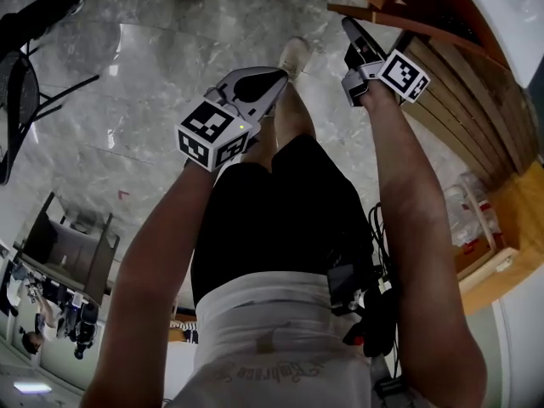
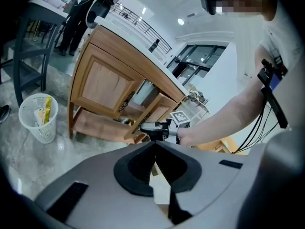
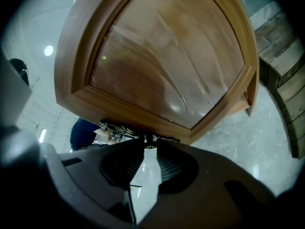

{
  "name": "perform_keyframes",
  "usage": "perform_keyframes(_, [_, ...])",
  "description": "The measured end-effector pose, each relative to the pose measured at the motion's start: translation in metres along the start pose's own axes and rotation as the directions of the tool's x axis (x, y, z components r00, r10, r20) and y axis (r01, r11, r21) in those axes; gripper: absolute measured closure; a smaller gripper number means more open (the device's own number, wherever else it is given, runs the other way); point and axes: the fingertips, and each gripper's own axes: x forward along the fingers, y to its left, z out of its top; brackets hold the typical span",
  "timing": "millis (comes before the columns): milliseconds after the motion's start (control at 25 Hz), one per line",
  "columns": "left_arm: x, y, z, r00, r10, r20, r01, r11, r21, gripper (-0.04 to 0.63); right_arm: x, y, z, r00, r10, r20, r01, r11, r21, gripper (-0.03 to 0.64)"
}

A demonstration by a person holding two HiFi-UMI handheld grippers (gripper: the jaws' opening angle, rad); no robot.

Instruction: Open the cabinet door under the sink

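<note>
The wooden cabinet door (image 3: 162, 66) fills the right gripper view, swung out from the sink cabinet (image 2: 105, 85). At its lower edge sits an ornate dark metal handle (image 3: 143, 136). My right gripper (image 3: 148, 144) is shut on that handle, its jaw tips closed around the stem. From the head view, the right gripper (image 1: 348, 25) reaches up to the thin edge of the door (image 1: 408, 25). In the left gripper view the right gripper (image 2: 145, 127) is at the open door (image 2: 159, 106). My left gripper (image 1: 276, 79) hovers over the floor, shut and empty, with its tips (image 2: 155, 144) together.
A white mesh waste basket (image 2: 38, 118) stands on the marble floor left of the cabinet. A dark chair (image 1: 17, 100) is at the far left. Wooden slats of the lower shelf (image 1: 476, 117) lie on the right, with clear plastic containers (image 1: 463, 215) nearer me.
</note>
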Motion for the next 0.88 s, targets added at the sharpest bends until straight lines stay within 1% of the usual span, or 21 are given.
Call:
perform_keyframes(240, [-0.018,-0.008,-0.017,1.000,-0.017,-0.008,0.017,1.000,0.012,0.584,-0.016,-0.002,-0.015,1.000,-0.018,0.020,0.018,1.000,-0.013,0.529])
perform_keyframes(440, [-0.032,-0.012,-0.039,0.999,-0.030,-0.042,0.031,0.999,0.024,0.584,-0.030,-0.007,-0.027,0.999,-0.035,0.022,0.036,0.998,-0.044,0.529])
perform_keyframes(640, [-0.041,0.002,-0.056,0.999,0.005,-0.051,-0.004,1.000,0.014,0.584,-0.047,-0.010,-0.043,1.000,-0.028,-0.012,0.027,0.995,-0.092,0.529])
perform_keyframes(760, [-0.035,0.009,-0.053,0.999,0.038,-0.037,-0.037,0.999,0.027,0.584,-0.057,-0.015,-0.045,1.000,-0.022,-0.016,0.020,0.993,-0.114,0.529])
perform_keyframes(880, [-0.025,0.006,-0.049,0.999,0.041,-0.032,-0.040,0.998,0.049,0.584,-0.070,-0.020,-0.050,0.999,-0.023,-0.033,0.019,0.991,-0.130,0.529])
